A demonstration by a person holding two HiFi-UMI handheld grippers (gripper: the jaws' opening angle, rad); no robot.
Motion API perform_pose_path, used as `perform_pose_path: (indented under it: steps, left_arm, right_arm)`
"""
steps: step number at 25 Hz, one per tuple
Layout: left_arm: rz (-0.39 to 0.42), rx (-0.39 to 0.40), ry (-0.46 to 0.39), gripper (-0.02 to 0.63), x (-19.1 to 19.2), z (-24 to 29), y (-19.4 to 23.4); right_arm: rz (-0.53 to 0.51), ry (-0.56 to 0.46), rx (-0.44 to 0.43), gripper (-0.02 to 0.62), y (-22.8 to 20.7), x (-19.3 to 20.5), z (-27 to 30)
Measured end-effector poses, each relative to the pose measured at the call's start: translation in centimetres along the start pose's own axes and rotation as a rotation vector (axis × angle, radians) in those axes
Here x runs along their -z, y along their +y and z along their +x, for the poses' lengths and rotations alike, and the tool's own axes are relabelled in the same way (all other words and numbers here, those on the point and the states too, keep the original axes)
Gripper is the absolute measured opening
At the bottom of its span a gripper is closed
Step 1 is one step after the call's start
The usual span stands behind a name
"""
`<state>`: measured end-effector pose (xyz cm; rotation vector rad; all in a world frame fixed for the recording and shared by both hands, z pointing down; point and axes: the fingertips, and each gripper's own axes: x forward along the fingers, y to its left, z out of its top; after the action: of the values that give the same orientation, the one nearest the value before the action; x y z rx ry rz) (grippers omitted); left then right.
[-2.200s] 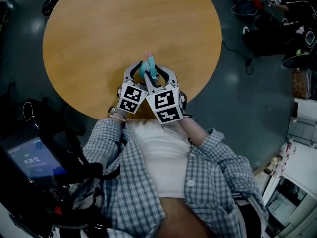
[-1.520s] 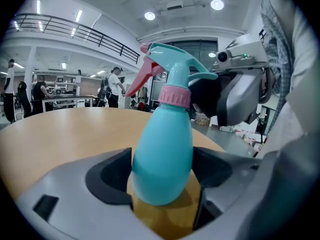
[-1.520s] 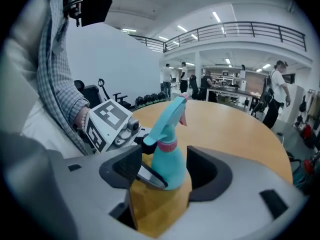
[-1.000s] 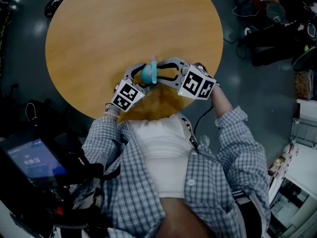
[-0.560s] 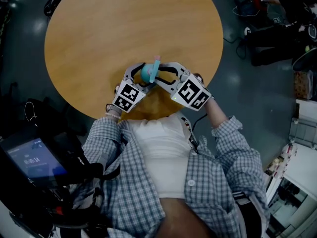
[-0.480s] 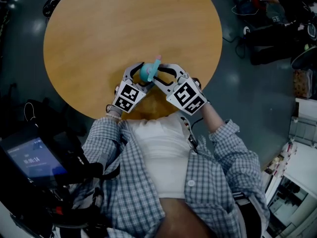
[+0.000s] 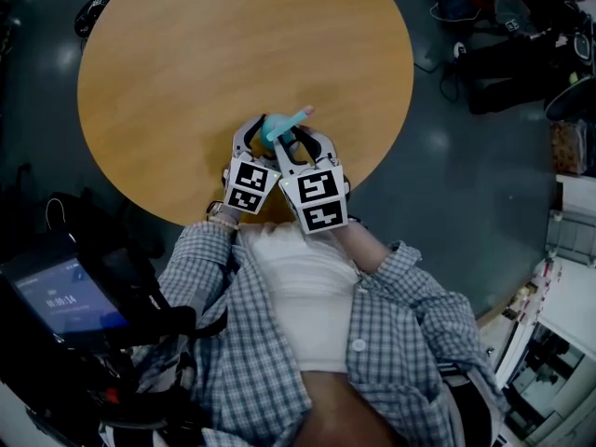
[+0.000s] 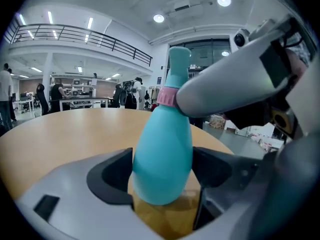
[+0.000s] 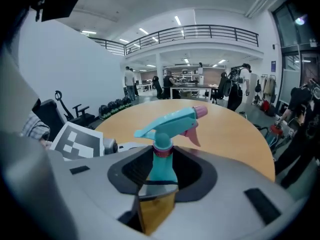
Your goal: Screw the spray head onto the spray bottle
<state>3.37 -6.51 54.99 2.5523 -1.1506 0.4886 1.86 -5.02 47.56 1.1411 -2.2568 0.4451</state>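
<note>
The bottle is clamped between the left gripper's jaws; the head is seated on top, pinched at its collar by the right gripper; final tightening probably remains

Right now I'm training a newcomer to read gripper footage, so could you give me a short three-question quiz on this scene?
1. True or false: the left gripper is clamped on the body of the spray bottle.
2. Where does the right gripper grip? A) the trigger B) the pink collar of the spray head C) the table edge
3. Fill in: the nozzle tip is coloured ____.
Key: 1 true; 2 B; 3 pink.
</note>
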Motion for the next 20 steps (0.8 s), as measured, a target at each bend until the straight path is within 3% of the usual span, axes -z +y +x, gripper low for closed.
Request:
perform_pose_path:
  steps: [4, 9, 15, 20]
  left_arm:
    - [0.001, 0.006, 0.001, 0.362, 0.1, 0.0, 0.1]
    - [0.010, 0.039, 0.009, 0.362, 0.2, 0.1, 0.0]
    - [0.019, 0.068, 0.048, 0.362, 1.3, -0.1, -0.2]
    - [0.037, 0.074, 0.063, 0.362, 2.1, -1.0, -0.2]
  right_arm:
    - [-0.047, -0.009, 0.001, 0.114, 0.2, 0.0, 0.1]
    - [-0.058, 0.001, -0.066, 0.117, 0.1, 0.2, 0.4]
    - [-0.002, 0.014, -0.152, 0.227, 0.1, 1.1, 0.8]
    - [0.008, 0.049, -0.161, 0.242, -0.8, 2.9, 0.6]
